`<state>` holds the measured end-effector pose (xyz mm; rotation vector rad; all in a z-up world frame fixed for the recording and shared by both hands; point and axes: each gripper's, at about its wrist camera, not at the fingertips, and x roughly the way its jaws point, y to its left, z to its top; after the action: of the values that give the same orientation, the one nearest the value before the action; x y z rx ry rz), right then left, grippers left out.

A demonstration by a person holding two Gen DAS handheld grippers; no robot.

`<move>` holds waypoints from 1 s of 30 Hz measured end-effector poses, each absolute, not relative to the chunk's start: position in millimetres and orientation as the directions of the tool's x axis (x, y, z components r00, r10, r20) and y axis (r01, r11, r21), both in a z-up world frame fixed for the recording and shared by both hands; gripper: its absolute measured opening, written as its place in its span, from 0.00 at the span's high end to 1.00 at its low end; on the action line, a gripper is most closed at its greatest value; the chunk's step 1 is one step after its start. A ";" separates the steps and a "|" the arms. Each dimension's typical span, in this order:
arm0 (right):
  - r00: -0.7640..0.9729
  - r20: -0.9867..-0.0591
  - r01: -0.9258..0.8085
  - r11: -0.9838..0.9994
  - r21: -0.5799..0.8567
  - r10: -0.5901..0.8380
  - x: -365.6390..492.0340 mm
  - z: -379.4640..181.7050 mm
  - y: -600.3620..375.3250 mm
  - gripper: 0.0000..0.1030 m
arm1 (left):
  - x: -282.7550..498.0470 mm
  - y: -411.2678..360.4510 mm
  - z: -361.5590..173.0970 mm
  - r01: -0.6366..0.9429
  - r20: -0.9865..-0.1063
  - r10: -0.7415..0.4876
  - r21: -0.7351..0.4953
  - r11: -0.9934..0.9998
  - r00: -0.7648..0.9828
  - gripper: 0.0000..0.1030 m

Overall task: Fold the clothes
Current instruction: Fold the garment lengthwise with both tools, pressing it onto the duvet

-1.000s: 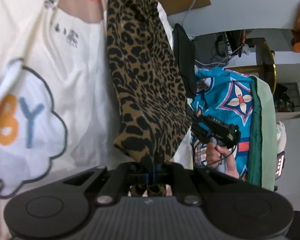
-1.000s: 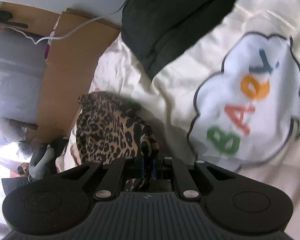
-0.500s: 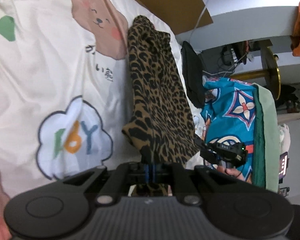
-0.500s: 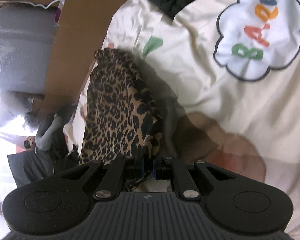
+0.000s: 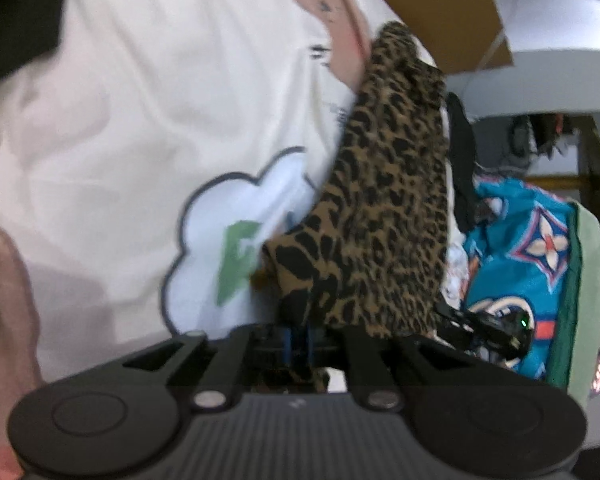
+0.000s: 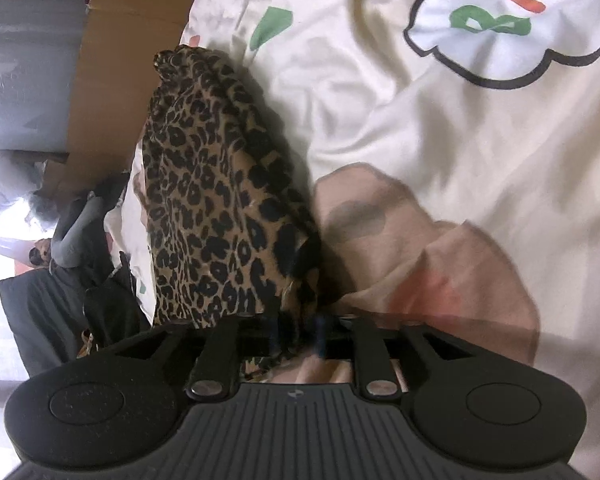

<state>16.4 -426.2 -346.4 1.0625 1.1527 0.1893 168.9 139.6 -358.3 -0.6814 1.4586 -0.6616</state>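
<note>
From the left wrist, the left tongs [image 5: 298, 338] are parting a little, their blue pads just opening, with a corner of the brown-and-black leopard-print cloth garment [image 5: 384, 220] caught between them; the blur hides whether the pads are pressing on it or only flanking it. The garment is running away toward one o'clock as a long folded strip, lying on the cream cartoon-printed bed sheet [image 5: 140, 112]. If this corner is dropping free unevenly, the near end is likely flopping open and undoing the fold. The right-hand tool [image 5: 488, 326] is sitting at four o'clock, close enough to snag the hem.

From the right wrist, the right tongs [image 6: 298, 338] are opening too, standing clearly apart, with the garment's [image 6: 216, 184] edge hanging loose in the gap and not pinched. The strip is stretching toward eleven o'clock, near the brown cardboard sheet [image 6: 116, 64]. I'd say pulling back now risks dragging that loose edge along and skewing the fold.
</note>
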 end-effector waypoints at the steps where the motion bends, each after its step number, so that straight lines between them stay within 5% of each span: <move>1: 0.453 -0.640 0.374 0.520 0.768 0.621 17.7 -347.4 -429.2 0.61 | 169.3 140.7 -360.8 -0.025 -0.645 -0.764 -0.764 0.645 0.019 0.83; 5: 0.441 -0.613 0.351 0.503 0.790 0.655 29.9 -351.5 -436.3 0.57 | 170.8 138.5 -365.2 -0.047 -0.618 -0.785 -0.786 0.617 0.041 0.63; 11: 0.376 -0.606 0.308 0.522 0.795 0.701 49.7 -357.2 -431.0 0.58 | 168.6 129.8 -367.0 -0.035 -0.593 -0.804 -0.805 0.592 0.045 0.58; 12: 0.368 -0.608 0.301 0.528 0.794 0.703 51.5 -356.4 -429.3 0.59 | 168.0 129.1 -367.1 -0.030 -0.592 -0.805 -0.806 0.591 0.044 0.59; 13: 0.362 -0.611 0.294 0.536 0.791 0.704 53.0 -355.5 -428.0 0.68 | 167.4 128.4 -367.1 -0.026 -0.590 -0.806 -0.807 0.590 0.044 0.70; 14: 0.357 -0.621 0.288 0.551 0.783 0.697 52.9 -353.8 -427.8 0.87 | 166.5 128.9 -369.0 -0.035 -0.580 -0.814 -0.814 0.579 0.031 0.91; 15: 0.351 -0.635 0.279 0.570 0.773 0.689 52.9 -352.0 -426.5 0.94 | 165.6 129.4 -370.9 -0.046 -0.569 -0.822 -0.822 0.568 0.018 0.97; 30: 0.311 -0.625 0.214 0.587 0.780 0.716 23.1 -312.7 -425.3 0.98 | 154.4 141.0 -308.0 0.117 -0.612 -0.791 -0.787 0.605 -0.025 0.96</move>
<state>23.1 -425.3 -312.7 0.9304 1.2464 0.4034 154.4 141.0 -308.0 -0.6160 1.4195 -0.8027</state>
